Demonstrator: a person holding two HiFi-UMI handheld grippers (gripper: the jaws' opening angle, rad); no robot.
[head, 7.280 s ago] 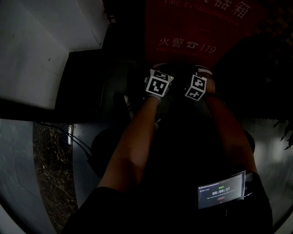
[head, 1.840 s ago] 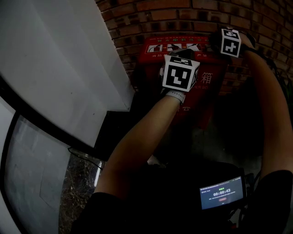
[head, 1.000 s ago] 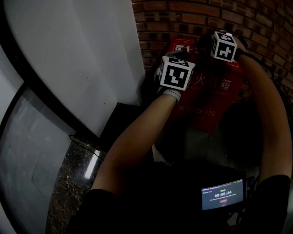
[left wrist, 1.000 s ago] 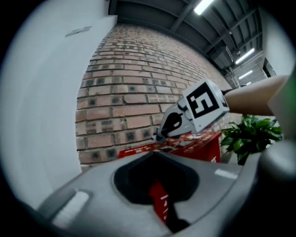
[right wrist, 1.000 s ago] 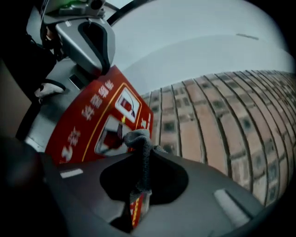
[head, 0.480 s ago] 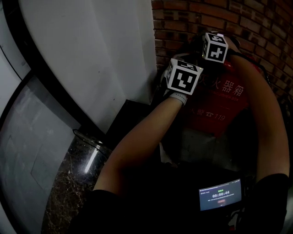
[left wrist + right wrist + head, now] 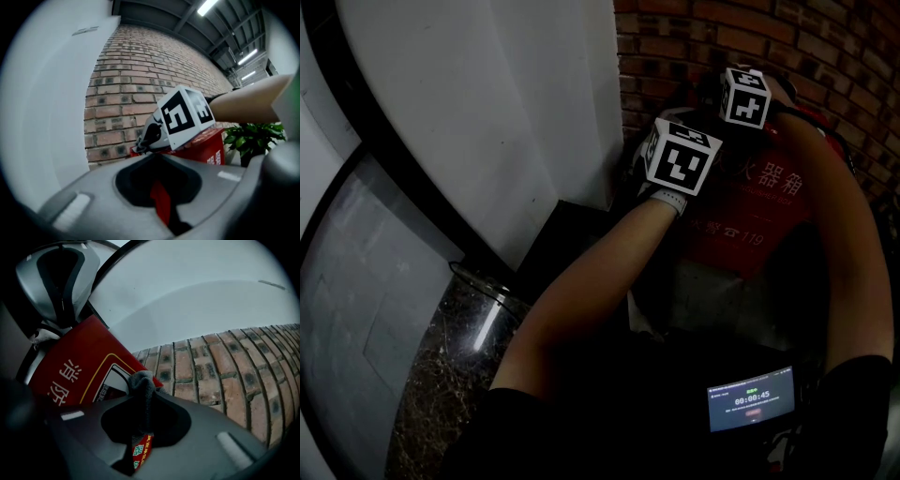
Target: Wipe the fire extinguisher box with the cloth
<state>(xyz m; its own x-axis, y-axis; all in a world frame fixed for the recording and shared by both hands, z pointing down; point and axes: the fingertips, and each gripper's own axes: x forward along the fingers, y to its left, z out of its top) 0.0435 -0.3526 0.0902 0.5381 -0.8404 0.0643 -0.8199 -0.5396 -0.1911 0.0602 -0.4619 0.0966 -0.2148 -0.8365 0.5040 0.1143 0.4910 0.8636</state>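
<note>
I'm clamping the cloth [image 7: 142,391] in my right gripper [image 7: 139,442] — it's sticking up toward the fire extinguisher box [image 7: 70,369]; left gripper [image 7: 161,208] is sitting closed.

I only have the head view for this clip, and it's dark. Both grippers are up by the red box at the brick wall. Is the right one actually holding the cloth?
Observer: Yes. The right gripper view shows a grey cloth pinched between the jaws of the right gripper.
Operator: Where on the box is it?
Observer: At a corner of the red fire extinguisher box, beside a white label, close to the brick wall.
Operator: Anything beside the box?
Observer: The left gripper view shows a green leafy plant just past it.
</note>
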